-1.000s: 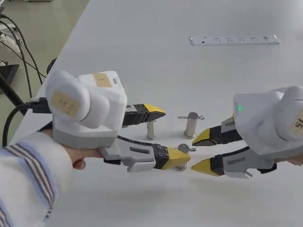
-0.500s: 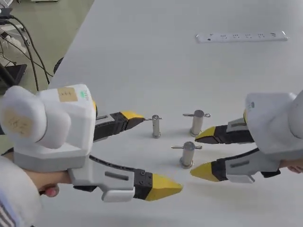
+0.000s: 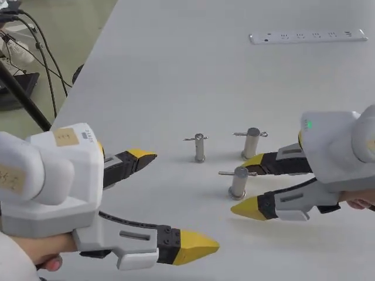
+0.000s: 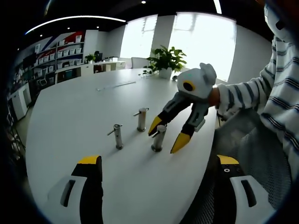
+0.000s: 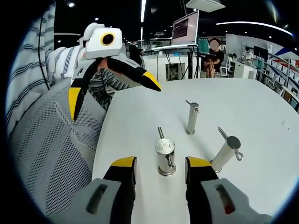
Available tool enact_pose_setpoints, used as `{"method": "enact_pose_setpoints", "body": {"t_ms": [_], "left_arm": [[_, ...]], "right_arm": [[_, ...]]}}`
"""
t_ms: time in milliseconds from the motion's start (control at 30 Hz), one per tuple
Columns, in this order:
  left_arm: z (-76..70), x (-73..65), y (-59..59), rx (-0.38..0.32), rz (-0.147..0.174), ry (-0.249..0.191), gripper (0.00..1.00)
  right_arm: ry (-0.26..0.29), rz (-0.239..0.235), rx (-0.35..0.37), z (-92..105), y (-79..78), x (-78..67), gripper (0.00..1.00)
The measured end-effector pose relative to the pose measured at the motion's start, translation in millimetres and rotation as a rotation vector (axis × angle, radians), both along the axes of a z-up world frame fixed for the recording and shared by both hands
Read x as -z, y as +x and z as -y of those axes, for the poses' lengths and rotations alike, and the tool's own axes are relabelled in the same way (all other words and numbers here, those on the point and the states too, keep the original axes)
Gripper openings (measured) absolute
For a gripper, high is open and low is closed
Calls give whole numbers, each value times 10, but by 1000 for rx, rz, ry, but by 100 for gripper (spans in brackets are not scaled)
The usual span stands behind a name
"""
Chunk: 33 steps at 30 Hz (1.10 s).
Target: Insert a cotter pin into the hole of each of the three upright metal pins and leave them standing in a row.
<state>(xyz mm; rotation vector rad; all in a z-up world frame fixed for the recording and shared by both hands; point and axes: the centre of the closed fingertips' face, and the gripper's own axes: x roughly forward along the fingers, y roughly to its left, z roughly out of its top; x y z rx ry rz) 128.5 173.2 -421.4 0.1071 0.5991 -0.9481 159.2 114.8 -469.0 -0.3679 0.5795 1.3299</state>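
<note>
Three upright metal pins stand on the white table, each with a cotter pin through its top: a thin one [image 3: 200,148], a thick far one [image 3: 252,143] and a thick near one [image 3: 238,182]. They form a triangle. My right gripper [image 3: 247,184] is open, with its yellow tips just right of the near pin [image 5: 165,156], one on each side and apart from it. My left gripper [image 3: 171,202] is open wide and holds nothing, well left of the pins. From the left gripper view, the right gripper [image 4: 166,136] flanks the near pin [image 4: 158,137].
A white power strip [image 3: 310,36] lies at the far right of the table [image 3: 176,70]. The table's left edge runs close to my left gripper, with cables [image 3: 35,52] on the floor beyond. A mesh chair [image 5: 51,154] sits beside the table.
My left gripper has drawn back to the left, away from the pins, and its jaws have spread wider. The right gripper has stayed by the near pin.
</note>
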Motion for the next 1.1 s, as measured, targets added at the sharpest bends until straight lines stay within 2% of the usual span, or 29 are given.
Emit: {"method": "enact_pose_setpoints", "body": {"t_ms": [67,200,300,367,467,867,1100], "left_arm": [[-52,12,9,-36,4,9,99],[-92,-3,-25,-80,-6,-24,99],[-98,12,-54,-84,-9,-22,99],[-130,18,-26,-112,-4,-19,99],[-132,16,-33,-115,-9,-23,99],[-118,-30,-5,-109,5,-19,99],[-105,-61,11,-101,7,-20,99]], "right_arm": [[24,-10,5,-36,-6,-24,37],[53,-8,7,-77,-2,-55,37],[62,-4,4,-99,2,-45,32],[66,3,1,-110,4,-33,28],[85,3,0,-124,-3,-38,24],[130,-3,44,-89,71,-26,11],[125,46,18,-90,83,-49,9]]}}
